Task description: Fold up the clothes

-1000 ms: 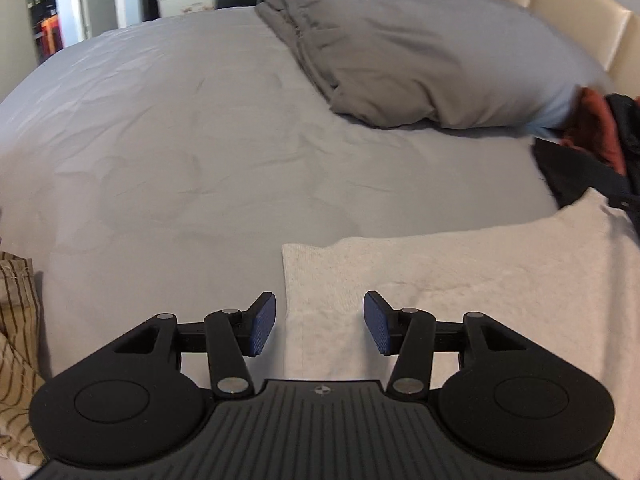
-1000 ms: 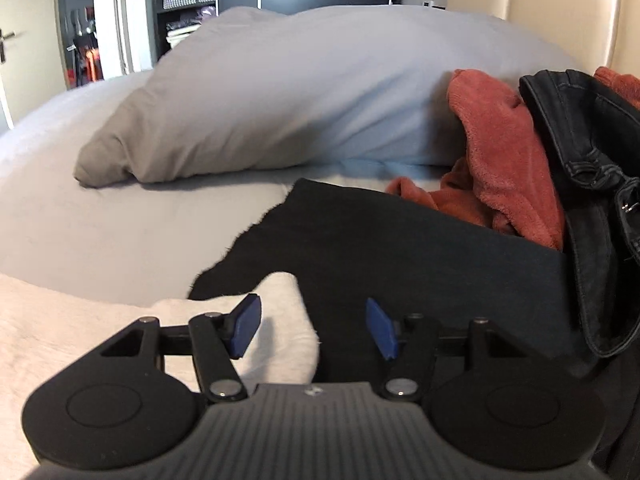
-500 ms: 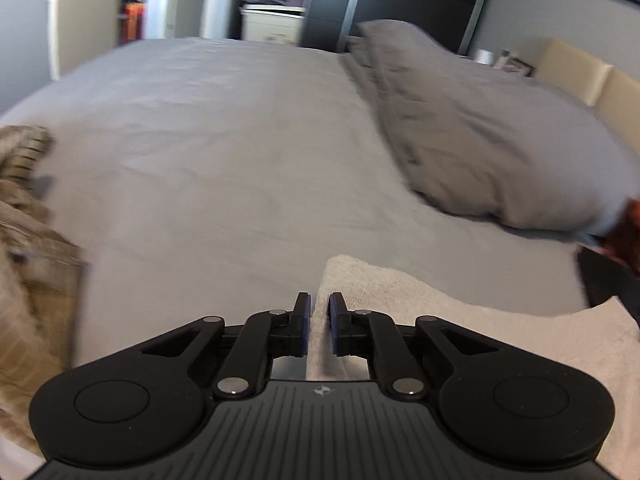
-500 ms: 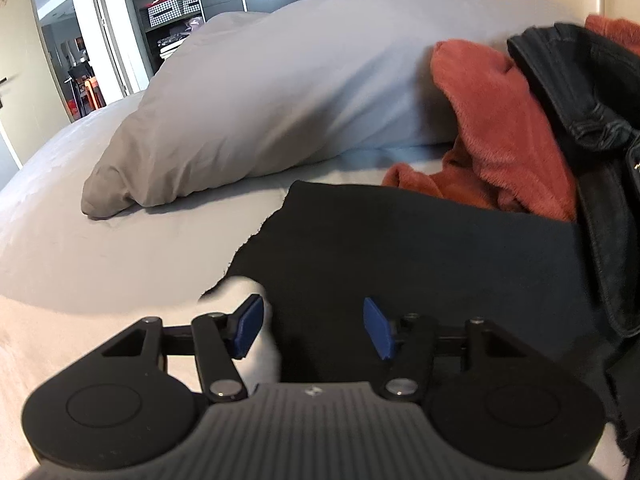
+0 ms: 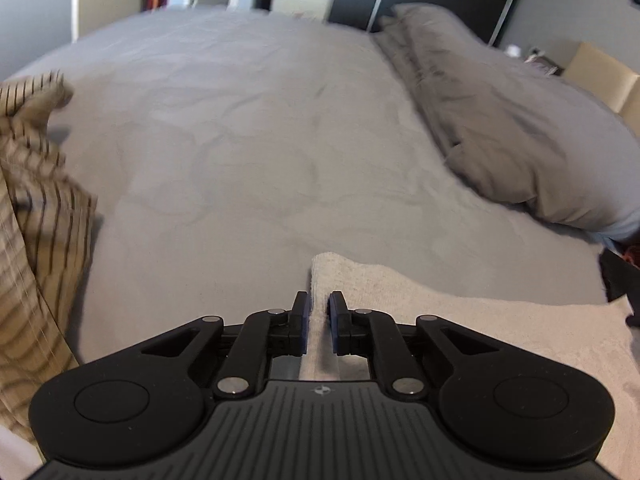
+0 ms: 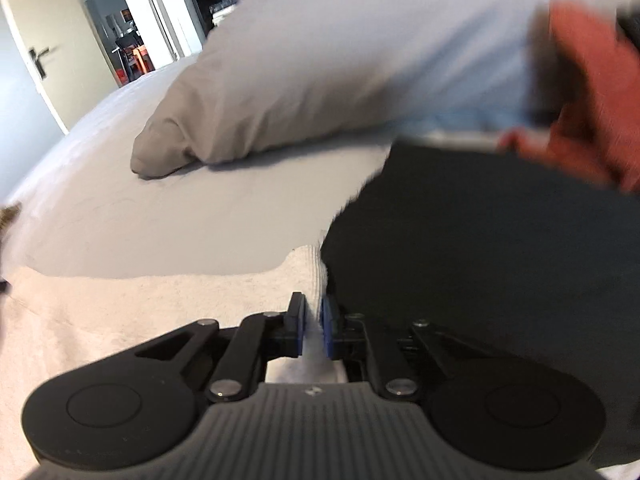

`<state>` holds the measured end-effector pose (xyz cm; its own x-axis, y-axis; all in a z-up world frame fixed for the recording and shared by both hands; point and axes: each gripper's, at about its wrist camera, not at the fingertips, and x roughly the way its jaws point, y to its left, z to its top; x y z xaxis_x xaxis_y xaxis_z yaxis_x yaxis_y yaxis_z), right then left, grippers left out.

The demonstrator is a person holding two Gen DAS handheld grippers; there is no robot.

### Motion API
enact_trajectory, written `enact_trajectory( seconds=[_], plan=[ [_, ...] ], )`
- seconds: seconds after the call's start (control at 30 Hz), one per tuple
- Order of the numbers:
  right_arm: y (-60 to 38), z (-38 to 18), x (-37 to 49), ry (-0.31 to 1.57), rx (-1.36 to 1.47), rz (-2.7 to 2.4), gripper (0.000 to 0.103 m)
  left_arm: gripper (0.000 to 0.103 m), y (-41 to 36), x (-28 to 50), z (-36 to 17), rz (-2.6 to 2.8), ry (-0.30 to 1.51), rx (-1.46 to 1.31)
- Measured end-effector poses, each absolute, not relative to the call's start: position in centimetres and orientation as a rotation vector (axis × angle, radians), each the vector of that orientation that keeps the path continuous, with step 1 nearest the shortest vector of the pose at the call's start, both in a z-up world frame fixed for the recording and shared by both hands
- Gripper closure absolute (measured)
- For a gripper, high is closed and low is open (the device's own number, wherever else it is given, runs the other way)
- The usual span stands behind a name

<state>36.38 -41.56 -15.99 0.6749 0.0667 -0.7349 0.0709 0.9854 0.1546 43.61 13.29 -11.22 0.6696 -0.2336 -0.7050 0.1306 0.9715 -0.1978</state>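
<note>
both jaws are pinching cloth. the left gripper [image 5: 319, 322] has its two jaws pressed close on one corner of the cream towel [image 5: 460, 320], with a strip of the towel squeezed between them. the right gripper [image 6: 313, 326] has its jaws pressed close on another corner of the same cream towel [image 6: 160, 312], and a bit of white cloth shows between the blue pads [image 6: 327, 330]. the towel lies flat on the grey bed [image 5: 240, 152], at the near edge of it, and spreads from one gripper to the other. a grey pillow [image 5: 500, 128] sits on the bed far beyond the towel, toward the head end. in the right wrist view the same pillow [image 6: 340, 64] lies past the towel too. a striped tan cloth [image 5: 36, 220] is bunched up on the bed, off to the left of the towel. a black cloth [image 6: 480, 240] lies right beside the towel's right corner, touching it. a red cloth [image 6: 592, 92] sits past the black one, next to the pillow; it looks blurry. a door with a handle [image 6: 44, 56] stands far behind the bed on the left.
</note>
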Motion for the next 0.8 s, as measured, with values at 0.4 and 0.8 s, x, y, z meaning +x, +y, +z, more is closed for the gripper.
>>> enact_trajectory(
  seconds=[0.4, 0.8],
  plan=[
    [-39.0, -16.6, 38.3, 0.829, -0.048, -0.118, 0.092, 0.103, 12.4, 45.3, -10.0, -0.146, 0.726, -0.069],
    [-38.6, -11.2, 32.7, 0.77, 0.076, -0.112, 0.039, 0.09, 16.2, 37.3, -6.6, -0.267, 0.867, 0.056]
  ],
)
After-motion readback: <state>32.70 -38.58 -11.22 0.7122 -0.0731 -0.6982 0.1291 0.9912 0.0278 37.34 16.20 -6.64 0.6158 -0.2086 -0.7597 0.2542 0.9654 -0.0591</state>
